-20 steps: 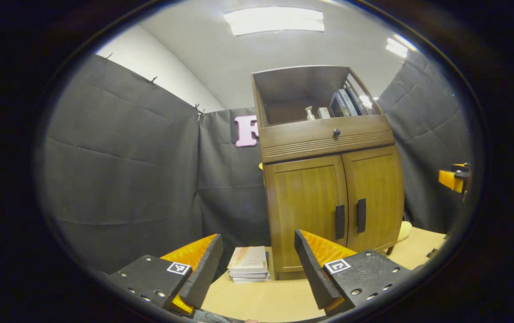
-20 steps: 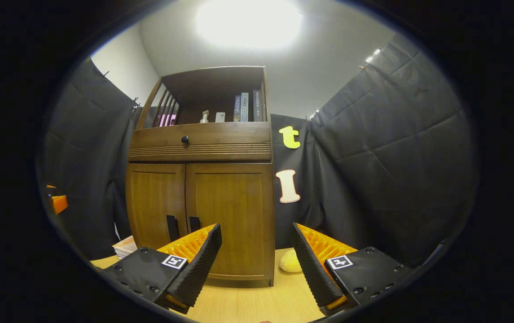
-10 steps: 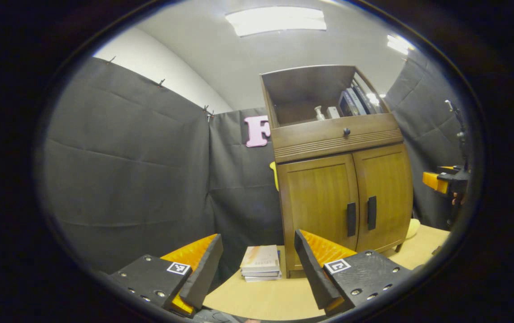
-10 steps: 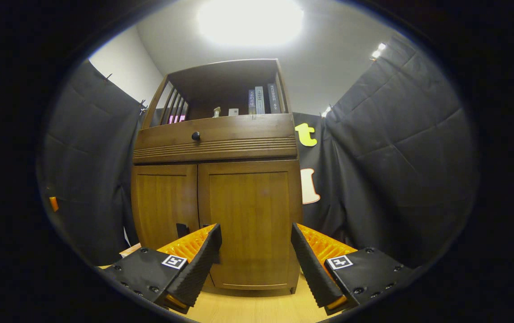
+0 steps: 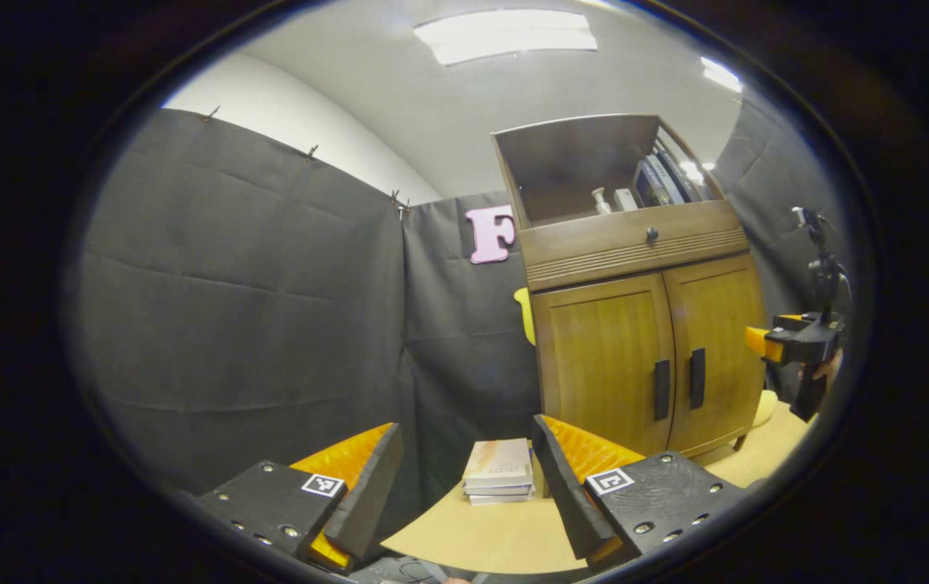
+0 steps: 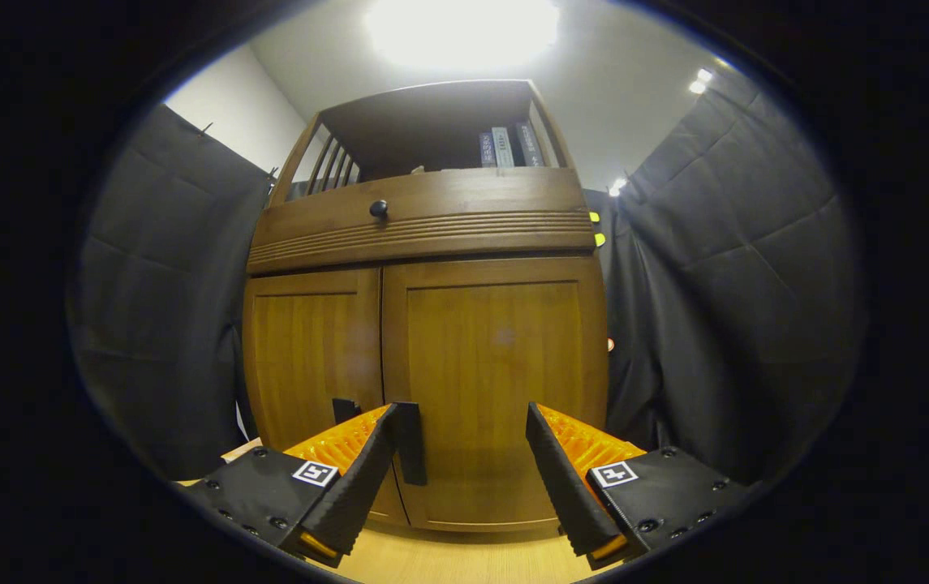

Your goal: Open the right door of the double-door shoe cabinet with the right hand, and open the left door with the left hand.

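Observation:
The wooden shoe cabinet (image 5: pixel 642 341) stands on the table with both doors closed. In the left gripper view its left door (image 5: pixel 602 365) and right door (image 5: pixel 720 332) each carry a dark vertical handle at the middle seam. My left gripper (image 5: pixel 464 478) is open, well short of the cabinet and off to its left. My right gripper (image 6: pixel 460 470) is open, close in front of the right door (image 6: pixel 496 373), its left finger next to that door's handle (image 6: pixel 411 442). The left door (image 6: pixel 310 365) sits beside it. The right gripper (image 5: pixel 760 342) is held by a hand.
A stack of books (image 5: pixel 499 470) lies on the light wood table (image 5: pixel 472 535) left of the cabinet. A yellow object (image 5: pixel 764 405) rests by the cabinet's right foot. Above the doors are a drawer with a knob (image 6: pixel 379 208) and an open shelf with books.
My right gripper has moved much closer to the right door, its left finger now beside the handle. The left gripper has shifted, so the cabinet sits further right in its view.

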### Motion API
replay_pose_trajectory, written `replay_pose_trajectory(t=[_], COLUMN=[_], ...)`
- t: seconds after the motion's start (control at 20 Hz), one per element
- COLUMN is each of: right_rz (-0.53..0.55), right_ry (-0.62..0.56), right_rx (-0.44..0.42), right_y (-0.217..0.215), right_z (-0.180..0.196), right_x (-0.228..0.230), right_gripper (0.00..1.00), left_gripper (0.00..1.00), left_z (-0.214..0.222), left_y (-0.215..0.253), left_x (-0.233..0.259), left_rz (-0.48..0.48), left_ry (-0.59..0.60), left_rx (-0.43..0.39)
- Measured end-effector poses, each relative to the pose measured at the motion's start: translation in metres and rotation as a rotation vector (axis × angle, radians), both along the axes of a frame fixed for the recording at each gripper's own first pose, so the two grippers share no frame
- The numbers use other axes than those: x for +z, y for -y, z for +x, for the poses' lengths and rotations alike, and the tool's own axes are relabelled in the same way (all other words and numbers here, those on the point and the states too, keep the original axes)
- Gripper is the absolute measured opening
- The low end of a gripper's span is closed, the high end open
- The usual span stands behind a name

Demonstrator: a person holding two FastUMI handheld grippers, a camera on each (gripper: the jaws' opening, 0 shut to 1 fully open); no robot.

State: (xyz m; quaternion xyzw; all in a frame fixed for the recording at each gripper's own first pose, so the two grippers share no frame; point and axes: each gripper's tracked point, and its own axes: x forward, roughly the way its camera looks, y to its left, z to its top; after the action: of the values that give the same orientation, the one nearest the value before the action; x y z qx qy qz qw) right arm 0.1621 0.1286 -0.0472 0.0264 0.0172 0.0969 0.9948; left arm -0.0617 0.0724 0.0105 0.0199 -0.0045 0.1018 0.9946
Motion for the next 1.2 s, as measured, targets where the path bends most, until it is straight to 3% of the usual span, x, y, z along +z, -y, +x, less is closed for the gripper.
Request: replay_pose_trajectory(t=[0.85,1.2], right_rz=[-0.012,-0.002], right_ry=[-0.154,-0.205], right_rx=[0.038,0.05], right_y=[-0.063,-0.083], right_z=[0.082,0.1], right_x=[-0.086,-0.11], right_gripper=[0.97,0.56], left_gripper=[0.94,0.94], left_z=[-0.005,-0.005], left_y=[-0.015,-0.016], left_x=[-0.006,-0.009], left_rz=[0.016,0.007], left_ry=[-0.013,-0.017], left_rx=[0.069,0.089])
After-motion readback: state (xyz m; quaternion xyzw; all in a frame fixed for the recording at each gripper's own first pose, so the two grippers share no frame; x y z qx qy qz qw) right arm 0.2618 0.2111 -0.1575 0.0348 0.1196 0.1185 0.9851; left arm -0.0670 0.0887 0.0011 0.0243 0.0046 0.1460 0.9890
